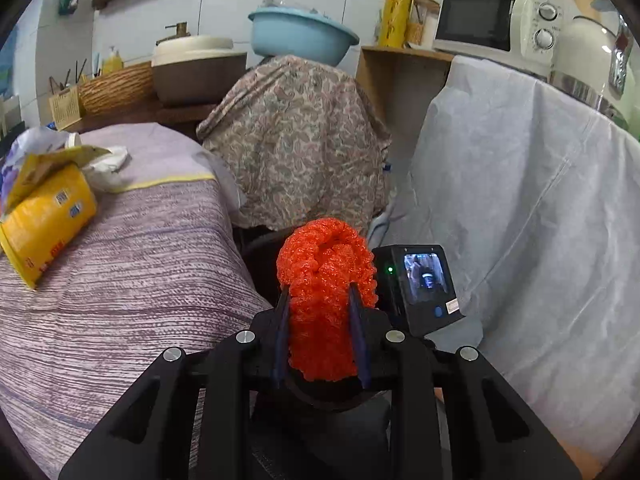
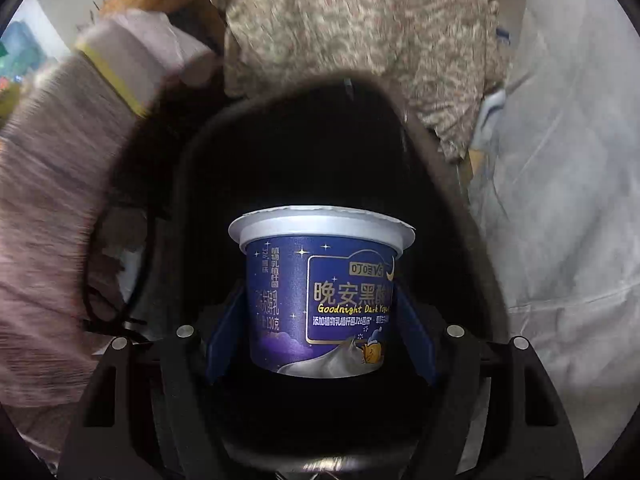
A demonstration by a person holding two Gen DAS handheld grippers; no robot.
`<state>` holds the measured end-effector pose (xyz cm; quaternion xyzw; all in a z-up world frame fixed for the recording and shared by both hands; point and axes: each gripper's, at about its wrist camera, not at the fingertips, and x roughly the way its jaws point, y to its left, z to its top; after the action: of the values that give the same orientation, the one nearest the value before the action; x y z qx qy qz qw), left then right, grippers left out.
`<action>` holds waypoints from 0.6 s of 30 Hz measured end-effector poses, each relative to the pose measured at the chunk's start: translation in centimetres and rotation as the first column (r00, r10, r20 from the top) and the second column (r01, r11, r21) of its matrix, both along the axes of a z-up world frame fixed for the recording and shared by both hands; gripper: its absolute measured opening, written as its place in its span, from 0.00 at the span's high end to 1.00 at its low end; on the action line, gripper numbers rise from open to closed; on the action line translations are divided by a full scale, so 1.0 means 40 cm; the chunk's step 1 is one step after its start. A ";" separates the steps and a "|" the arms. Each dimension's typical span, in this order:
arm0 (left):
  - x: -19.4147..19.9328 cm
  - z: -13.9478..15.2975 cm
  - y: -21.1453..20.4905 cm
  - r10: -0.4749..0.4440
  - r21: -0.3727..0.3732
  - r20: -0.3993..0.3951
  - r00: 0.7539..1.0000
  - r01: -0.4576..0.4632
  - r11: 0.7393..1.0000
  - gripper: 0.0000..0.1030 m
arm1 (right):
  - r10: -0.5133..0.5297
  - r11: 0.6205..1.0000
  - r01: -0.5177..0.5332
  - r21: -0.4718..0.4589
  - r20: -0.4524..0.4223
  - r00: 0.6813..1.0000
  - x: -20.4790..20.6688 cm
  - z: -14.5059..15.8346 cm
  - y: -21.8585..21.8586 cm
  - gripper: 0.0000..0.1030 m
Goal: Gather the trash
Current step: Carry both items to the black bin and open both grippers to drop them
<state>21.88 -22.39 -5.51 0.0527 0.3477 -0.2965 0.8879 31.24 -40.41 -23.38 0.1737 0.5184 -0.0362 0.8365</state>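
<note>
My left gripper [image 1: 320, 304] is shut on an orange foam net [image 1: 324, 280], held upright in the air beside the striped purple table [image 1: 120, 280]. A yellow paper cup [image 1: 44, 224] lies on its side at the table's left, with a crumpled white tissue [image 1: 106, 162] behind it. My right gripper [image 2: 320, 312] is shut on a dark blue yogurt cup [image 2: 320, 292] with a white lid, held over the mouth of a black trash bin [image 2: 460, 216]. The right gripper's camera body [image 1: 416, 288] shows just right of the foam net.
A paisley-covered shape [image 1: 296, 140] stands behind the bin and a pale blue draped shape [image 1: 520, 200] to the right. At the back are a blue basin [image 1: 300, 36], a microwave [image 1: 492, 24], a wicker basket [image 1: 116, 88] and a shelf.
</note>
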 end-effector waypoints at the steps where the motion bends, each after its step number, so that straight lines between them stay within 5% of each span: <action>1: 0.006 -0.010 -0.008 -0.002 0.004 -0.012 1.000 0.002 1.000 0.74 | -0.003 1.000 0.003 0.000 -0.009 1.000 -0.004 -0.017 -0.006 0.30; 5: 0.028 -0.041 -0.026 -0.006 0.023 -0.039 0.999 0.006 1.000 0.74 | -0.026 0.999 0.026 -0.021 -0.004 1.000 -0.010 -0.020 -0.013 0.18; 18: 0.066 -0.121 -0.150 -0.080 0.105 -0.090 0.993 0.089 0.990 0.74 | -0.123 0.983 0.140 -0.121 0.139 0.983 -0.211 0.092 -0.066 0.18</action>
<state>24.52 -28.40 -10.35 0.1031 0.3984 -0.3166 0.8547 22.79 -43.07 -19.72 0.1545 0.4463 -0.1137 0.8741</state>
